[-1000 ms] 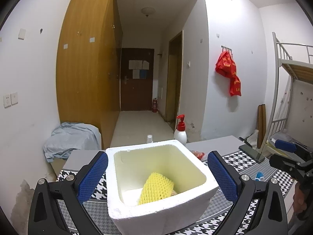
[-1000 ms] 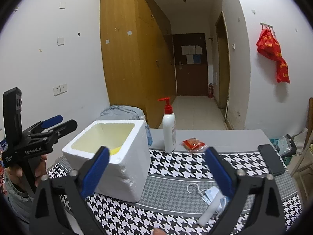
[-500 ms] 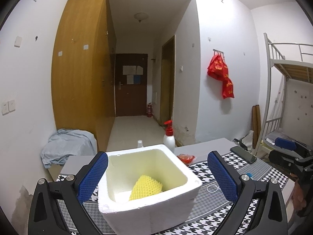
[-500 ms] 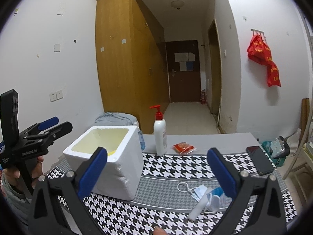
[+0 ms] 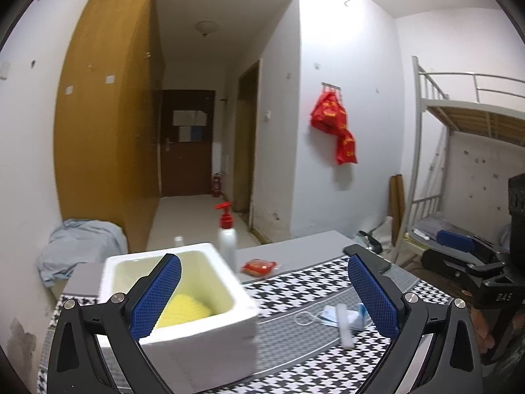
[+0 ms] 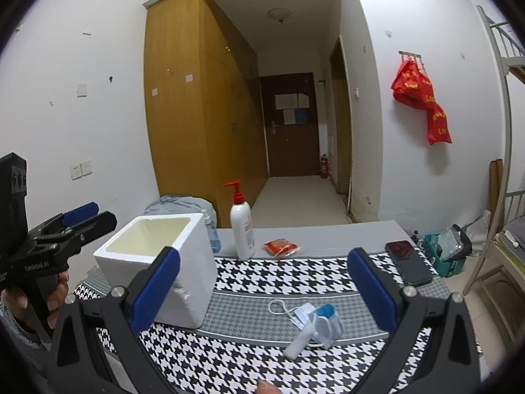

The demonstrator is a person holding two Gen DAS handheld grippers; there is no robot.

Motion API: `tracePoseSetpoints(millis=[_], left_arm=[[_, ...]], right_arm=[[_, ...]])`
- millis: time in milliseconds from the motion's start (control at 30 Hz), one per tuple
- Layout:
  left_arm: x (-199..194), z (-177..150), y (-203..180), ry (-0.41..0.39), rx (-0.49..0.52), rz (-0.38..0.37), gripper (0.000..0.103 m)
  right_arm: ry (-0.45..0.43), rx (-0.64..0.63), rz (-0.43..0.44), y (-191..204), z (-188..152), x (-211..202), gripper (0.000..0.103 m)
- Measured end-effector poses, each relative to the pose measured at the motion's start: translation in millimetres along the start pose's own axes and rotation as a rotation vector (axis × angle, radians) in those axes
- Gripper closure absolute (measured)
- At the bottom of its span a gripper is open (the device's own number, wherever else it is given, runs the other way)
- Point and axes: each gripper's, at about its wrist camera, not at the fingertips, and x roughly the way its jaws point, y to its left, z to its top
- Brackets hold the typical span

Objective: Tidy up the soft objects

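Left gripper [image 5: 264,290] has swung right since half a second ago: the foam box [image 5: 183,321], then centred between its fingers, now sits behind the left finger, and the face mask [image 5: 341,315] right of the box has come into its view. Right gripper [image 6: 262,290] view barely changed, a bit nearer the table [image 6: 295,279]. Both grippers' fingers wide apart, gripping nothing. Box holds a yellow foam net [image 5: 185,308], low inside, partly hidden by the blue pad; from the right wrist the box interior shows only pale walls. Right of the box the mask lies in a heap with a white tube [image 6: 300,339] and a blue-capped item, hard to tell apart. Pump bottle [image 6: 242,226] and red packet [image 6: 279,248] behind the box; phone [image 6: 408,262] far right of it. Left view motion-blurred.
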Motion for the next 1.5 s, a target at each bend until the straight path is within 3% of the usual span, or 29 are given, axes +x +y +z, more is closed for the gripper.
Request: tracePoseSetpoints(millis=[600, 1333, 1500], left_arm=[[44, -31, -48, 0.091, 0.06, -0.137, 0.001], [110, -82, -80, 0.349, 0.128, -0.22, 0.001], [119, -90, -82, 0.362, 0.132, -0.238, 0.001]], right_arm=[[0.06, 0.072, -0.142, -48, -30, -4, 0.0], [0.182, 0.151, -0.162, -82, -61, 36, 0.0], [0.207, 0.151, -0.142, -86, -67, 43, 0.0]])
